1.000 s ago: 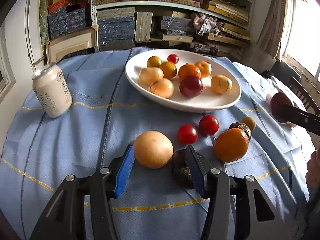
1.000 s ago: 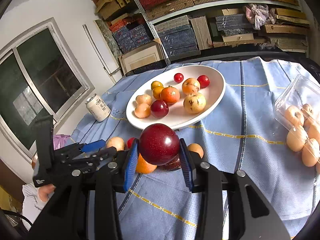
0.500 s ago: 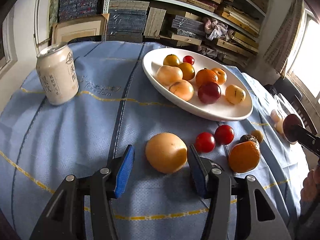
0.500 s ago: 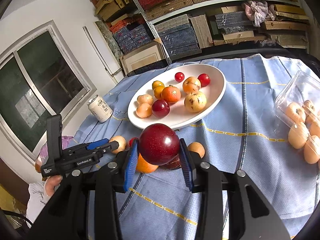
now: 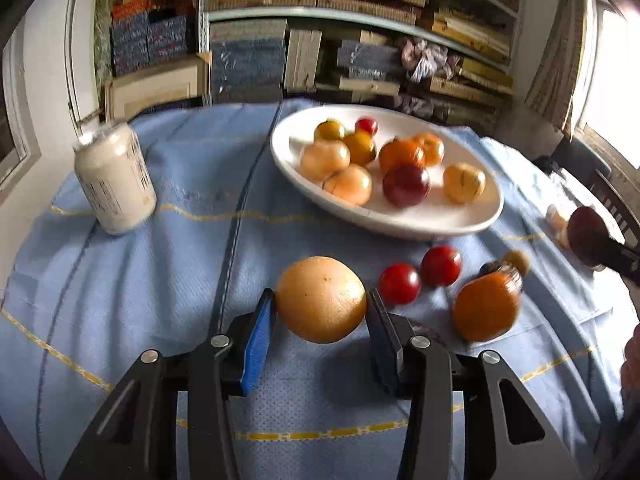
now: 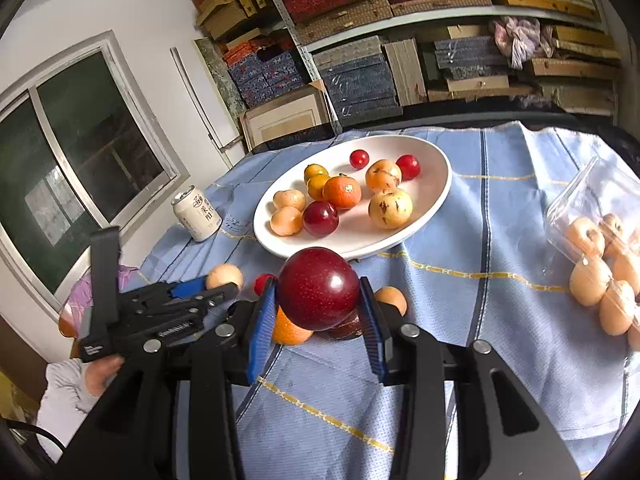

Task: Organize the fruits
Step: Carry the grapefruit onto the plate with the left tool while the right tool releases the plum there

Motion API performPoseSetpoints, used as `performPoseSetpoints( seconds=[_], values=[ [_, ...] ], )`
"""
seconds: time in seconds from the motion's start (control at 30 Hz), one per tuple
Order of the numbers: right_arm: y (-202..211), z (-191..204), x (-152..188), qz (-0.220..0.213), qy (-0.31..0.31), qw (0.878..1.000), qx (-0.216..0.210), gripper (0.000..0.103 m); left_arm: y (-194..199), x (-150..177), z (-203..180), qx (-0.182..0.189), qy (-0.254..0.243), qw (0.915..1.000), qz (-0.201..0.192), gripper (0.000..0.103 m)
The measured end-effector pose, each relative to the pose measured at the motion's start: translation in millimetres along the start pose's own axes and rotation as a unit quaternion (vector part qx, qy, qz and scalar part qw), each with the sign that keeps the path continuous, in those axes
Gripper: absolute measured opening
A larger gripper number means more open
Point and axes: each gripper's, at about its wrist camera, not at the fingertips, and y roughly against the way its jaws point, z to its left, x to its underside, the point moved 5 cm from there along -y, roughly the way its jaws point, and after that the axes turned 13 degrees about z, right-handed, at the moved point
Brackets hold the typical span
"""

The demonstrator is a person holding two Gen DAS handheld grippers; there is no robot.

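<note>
Left tongs (image 5: pixel 320 316): jaws have just been closing on the large pale orange fruit (image 5: pixel 321 299). Both pads now sit against its sides. It lies on the blue cloth at the near edge of the surface (image 5: pixel 168 264), short of the white plate (image 5: pixel 408 222). I read this as a grip barely made, so I would not lift until the pads bite squarely across the widest part; the fruit is round and smooth-skinned and will likely squirt forward if pinched behind its middle.

Right tongs (image 6: pixel 318 312): closed on the dark red plum (image 6: pixel 318 288), held clear above the cloth, with the plate beyond it.

Loose fruit beside the left grip: two red tomatoes (image 5: pixel 420 276) and an orange mandarin (image 5: pixel 486 306), near but not touching the held fruit. Can (image 5: pixel 114 178) stands toward the left edge, well apart.

Plan for the step: lift straight up, then carry over the plate's near rim to the bare patch at its right end, and lower it before releasing so it does not knock the fruit already there.
</note>
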Motion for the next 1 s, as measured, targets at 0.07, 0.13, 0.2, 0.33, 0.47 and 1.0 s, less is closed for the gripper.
performPoseSetpoints(
  seconds=[0.07,0.13,0.2,0.33,0.47,1.0],
  values=[
    [5.7,-0.6,-7.3,-0.012,0.000,1.000,0.005,0.039,13.7,-14.2,-4.3,-0.008,-0.002,0.9998,-0.016,0.046],
    [18.6,0.2,-26.3,-0.034,0.001,0.999,0.011,0.039,24.9,-35.3,-11.0,-0.019,-0.009,0.9993,-0.030,0.046],
    [30.1,2.0,-47.1,-0.054,0.001,0.998,0.015,0.039,36.8,-62.2,-17.8,-0.022,-0.010,0.9985,-0.048,0.046],
    [34.6,10.6,-84.7,-0.089,0.018,0.995,0.041,0.039,40.4,-106.0,-30.2,-0.016,-0.001,0.9973,-0.072,0.046],
    [-11.8,19.2,-92.0,-0.053,0.037,0.997,0.034,0.039,11.0,-132.5,-27.7,-0.013,0.026,0.9976,-0.063,0.046],
    [-108.2,-0.5,-73.8,0.033,0.070,0.993,0.084,0.047,-54.3,-142.8,4.3,-0.047,0.051,0.9963,-0.051,0.074]
  ],
)
